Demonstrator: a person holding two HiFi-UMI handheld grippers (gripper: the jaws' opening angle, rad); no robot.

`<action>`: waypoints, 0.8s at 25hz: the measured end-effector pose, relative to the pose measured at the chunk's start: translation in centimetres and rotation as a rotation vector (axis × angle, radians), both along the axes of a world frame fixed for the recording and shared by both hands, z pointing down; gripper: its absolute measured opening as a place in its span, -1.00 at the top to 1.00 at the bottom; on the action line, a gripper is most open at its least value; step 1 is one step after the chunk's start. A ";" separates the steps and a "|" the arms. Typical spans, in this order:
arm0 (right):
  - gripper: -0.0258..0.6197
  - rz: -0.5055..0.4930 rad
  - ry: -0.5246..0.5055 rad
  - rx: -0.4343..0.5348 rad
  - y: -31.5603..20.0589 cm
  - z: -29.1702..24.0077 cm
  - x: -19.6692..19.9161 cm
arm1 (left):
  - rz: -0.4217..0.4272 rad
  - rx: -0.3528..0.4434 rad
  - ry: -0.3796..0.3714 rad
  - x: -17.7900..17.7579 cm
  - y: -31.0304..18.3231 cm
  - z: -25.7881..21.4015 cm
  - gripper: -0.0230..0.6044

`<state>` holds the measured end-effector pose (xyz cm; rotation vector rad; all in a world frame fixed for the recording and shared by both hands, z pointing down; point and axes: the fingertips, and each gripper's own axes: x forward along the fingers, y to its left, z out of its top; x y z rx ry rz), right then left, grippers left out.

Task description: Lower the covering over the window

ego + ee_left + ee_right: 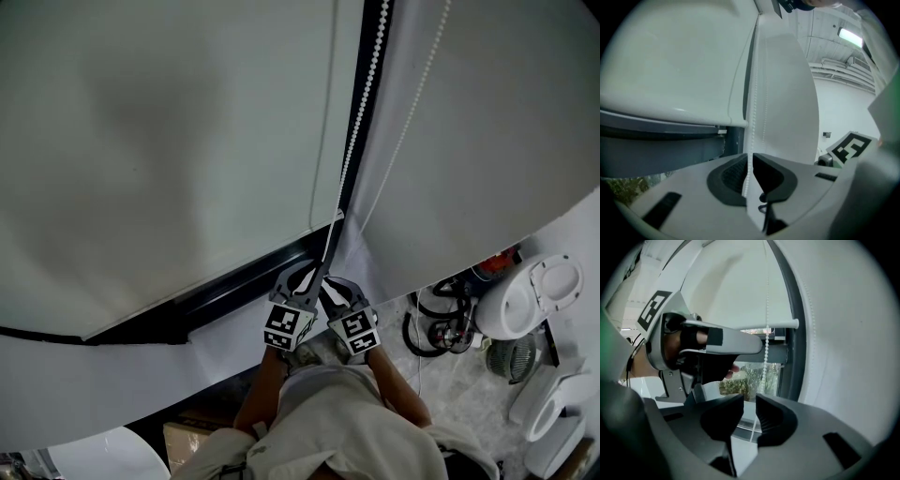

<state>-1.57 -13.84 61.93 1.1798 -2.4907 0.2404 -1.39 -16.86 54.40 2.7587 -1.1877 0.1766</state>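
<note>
A white roller blind [169,141] covers most of the window, and its bottom bar [778,325] hangs above a strip of bare glass [750,378]. Its bead chain [361,112] runs down along the dark frame [234,295]. My left gripper [305,277] is shut on the bead chain [751,117], which passes straight between its pads [733,176]. Right beside it, my right gripper [336,289] is open. In the right gripper view the chain [767,348] hangs down into the gap of the right gripper [750,416] without either pad pressing on it.
A second white blind [487,141] with its own chain [422,84] hangs to the right. Below right on the floor lie white sanitary fixtures [534,295], coiled cables [441,319] and a fan [511,356]. A cardboard box [187,441] sits below left.
</note>
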 end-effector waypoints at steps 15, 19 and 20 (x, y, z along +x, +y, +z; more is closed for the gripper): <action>0.69 0.062 -0.109 0.215 1.6 -11.0 2.1 | -0.028 0.103 0.030 -2.7 2.6 -4.8 0.74; 0.76 0.073 -0.097 0.232 1.9 -12.3 2.8 | -0.019 0.092 0.032 -2.5 3.2 -4.7 0.69; 0.82 0.081 -0.083 0.233 2.0 -12.4 3.0 | -0.016 0.092 0.034 -2.4 3.4 -4.8 0.69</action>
